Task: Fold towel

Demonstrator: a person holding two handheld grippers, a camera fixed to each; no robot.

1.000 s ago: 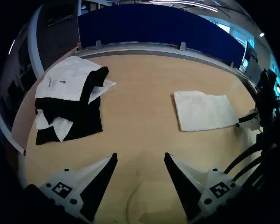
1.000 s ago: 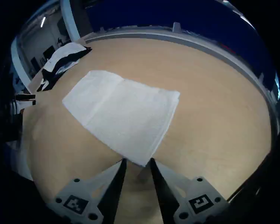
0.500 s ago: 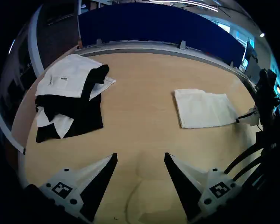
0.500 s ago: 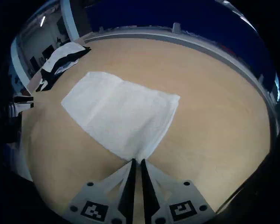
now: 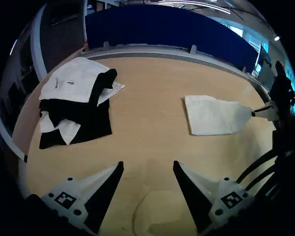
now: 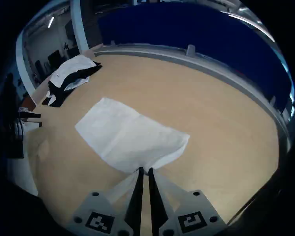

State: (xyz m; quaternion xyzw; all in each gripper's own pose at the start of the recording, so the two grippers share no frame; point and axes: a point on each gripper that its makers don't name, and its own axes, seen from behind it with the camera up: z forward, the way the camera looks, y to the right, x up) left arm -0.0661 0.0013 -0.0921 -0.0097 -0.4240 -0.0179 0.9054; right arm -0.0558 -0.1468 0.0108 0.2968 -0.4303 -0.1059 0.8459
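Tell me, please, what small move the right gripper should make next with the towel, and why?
The right gripper is shut on the near corner of the white towel, which looks raised off the table while the rest lies flat; the left gripper is open, apart from it. So probably: carry that corner up and over toward the far edge.

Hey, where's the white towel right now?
The white folded cloth towel lies on the light wooden table, its near corner pinched in the right gripper; in the left gripper view it sits right of the black-and-white clothes pile.

Wooden desk (image 5: 147,102) backed by blue partition (image 5: 163,27).
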